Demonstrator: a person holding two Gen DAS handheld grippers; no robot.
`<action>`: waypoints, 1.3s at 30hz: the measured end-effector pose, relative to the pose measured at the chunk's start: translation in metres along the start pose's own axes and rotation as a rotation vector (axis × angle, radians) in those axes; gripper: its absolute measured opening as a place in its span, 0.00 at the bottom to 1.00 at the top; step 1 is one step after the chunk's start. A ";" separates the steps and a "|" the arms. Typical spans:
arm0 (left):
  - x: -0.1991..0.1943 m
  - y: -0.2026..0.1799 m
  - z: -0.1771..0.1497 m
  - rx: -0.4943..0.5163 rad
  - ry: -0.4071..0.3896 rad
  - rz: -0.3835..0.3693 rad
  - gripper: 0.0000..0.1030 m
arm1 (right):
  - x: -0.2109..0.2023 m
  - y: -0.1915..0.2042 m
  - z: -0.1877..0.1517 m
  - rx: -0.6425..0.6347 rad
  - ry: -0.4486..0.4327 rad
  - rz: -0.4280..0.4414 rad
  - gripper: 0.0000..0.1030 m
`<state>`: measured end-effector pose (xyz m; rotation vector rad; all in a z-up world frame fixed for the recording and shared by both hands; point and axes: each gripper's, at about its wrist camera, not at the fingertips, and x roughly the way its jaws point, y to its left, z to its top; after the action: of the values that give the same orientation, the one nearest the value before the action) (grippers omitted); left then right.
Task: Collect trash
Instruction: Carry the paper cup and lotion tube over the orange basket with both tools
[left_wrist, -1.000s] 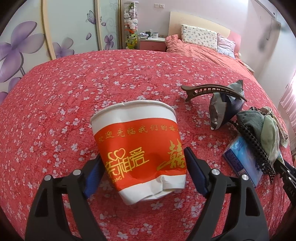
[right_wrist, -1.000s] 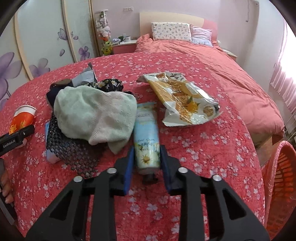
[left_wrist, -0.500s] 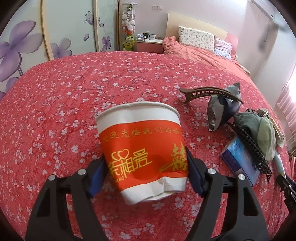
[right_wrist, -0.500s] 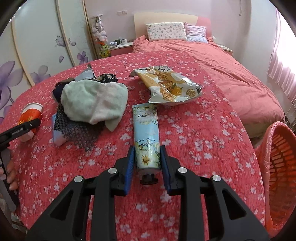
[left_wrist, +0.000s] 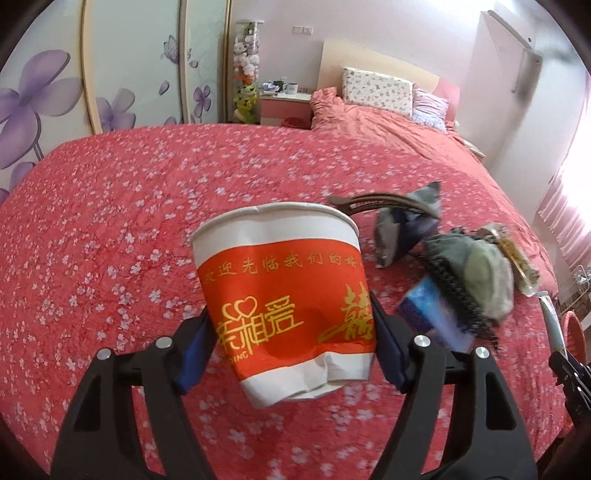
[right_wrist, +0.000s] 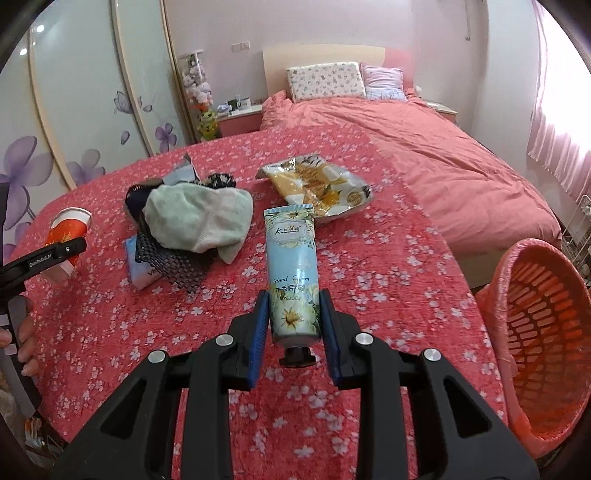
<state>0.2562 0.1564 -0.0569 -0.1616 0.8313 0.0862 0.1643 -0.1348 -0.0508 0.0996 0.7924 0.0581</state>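
My left gripper (left_wrist: 291, 343) is shut on a dented red-and-white paper cup (left_wrist: 284, 295) and holds it above the red floral tablecloth (left_wrist: 110, 229). The cup also shows in the right wrist view (right_wrist: 68, 230), at the far left. My right gripper (right_wrist: 295, 334) is shut on a pale blue hand cream tube (right_wrist: 293, 273), lifted off the cloth with its black cap toward me. An orange basket (right_wrist: 543, 332) lined with a bag stands at the right table edge. A yellow snack wrapper (right_wrist: 321, 184) lies beyond the tube.
A pile of a green cloth (right_wrist: 199, 218), black mesh (right_wrist: 173, 266) and a blue packet (right_wrist: 142, 269) lies left of the tube. A brown hair clip (left_wrist: 376, 201) and a grey pouch (left_wrist: 402, 229) lie behind the cup. A bed stands beyond the table.
Both grippers have risen and pulled back with their loads. The tube has lifted off the cloth, and the orange basket has come further into the right wrist view.
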 end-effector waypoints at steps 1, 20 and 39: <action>-0.005 -0.002 -0.001 0.005 -0.004 -0.008 0.70 | -0.002 0.000 0.001 0.005 -0.006 0.001 0.27; -0.074 -0.110 -0.003 0.157 -0.077 -0.228 0.70 | -0.069 -0.039 0.001 0.083 -0.227 -0.110 0.27; -0.088 -0.272 -0.041 0.349 -0.027 -0.504 0.70 | -0.121 -0.129 -0.016 0.256 -0.367 -0.329 0.27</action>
<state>0.2055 -0.1198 0.0112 -0.0366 0.7456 -0.5271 0.0704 -0.2725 0.0093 0.2148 0.4380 -0.3651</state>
